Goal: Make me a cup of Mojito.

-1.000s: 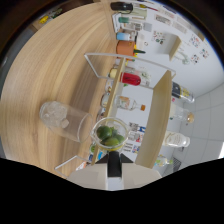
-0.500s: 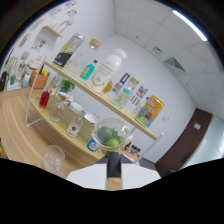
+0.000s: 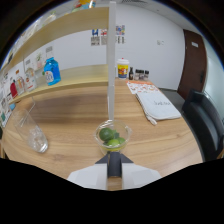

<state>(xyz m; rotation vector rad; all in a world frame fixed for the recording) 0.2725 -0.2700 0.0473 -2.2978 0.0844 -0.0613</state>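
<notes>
- Small clear plastic cup (image 3: 113,138) holding green lime pieces (image 3: 110,137), just ahead of the tongs (image 3: 114,161), close above the wooden table (image 3: 165,140).
- Tongs closed on the near side of the cup, gripping it at the rim.
- Empty clear drinking glass (image 3: 30,132) upright on the table, well apart from the cup.
- White upright post (image 3: 111,60) beyond the cup.
- White papers (image 3: 157,105) on the table further out.
- Blue bottle (image 3: 51,71) on the wooden shelf; yellow-lidded tub (image 3: 122,68) near small dark jars.
</notes>
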